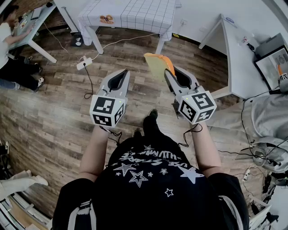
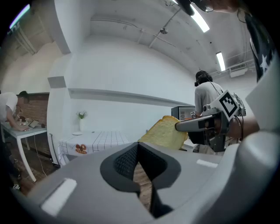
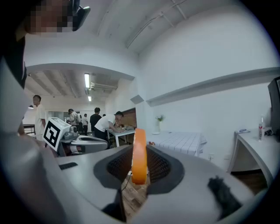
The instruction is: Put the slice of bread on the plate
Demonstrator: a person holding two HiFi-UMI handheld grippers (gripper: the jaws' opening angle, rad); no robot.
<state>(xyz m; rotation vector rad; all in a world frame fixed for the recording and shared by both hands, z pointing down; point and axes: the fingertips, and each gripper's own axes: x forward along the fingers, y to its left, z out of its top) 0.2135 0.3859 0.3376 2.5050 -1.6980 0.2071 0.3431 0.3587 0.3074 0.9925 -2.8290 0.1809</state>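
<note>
My right gripper [image 1: 169,72] is shut on a slice of bread [image 1: 157,66], held upright in the air above the wooden floor. In the right gripper view the slice's orange crust edge [image 3: 139,154] stands pinched between the two dark pads. The left gripper view shows the pale face of the slice [image 2: 165,133] sticking out from the right gripper [image 2: 204,124]. My left gripper [image 1: 120,75] hovers beside it at the same height, shut, with nothing in it. A small white dish [image 2: 77,133] sits by a vase on the far table; I cannot tell whether it is the plate.
A table with a white checked cloth [image 1: 135,13] stands ahead across the wooden floor [image 1: 58,117]. A white desk [image 1: 236,63] lies to the right, a power strip with cable [image 1: 84,63] on the floor. People are at a table on the left [image 1: 13,31].
</note>
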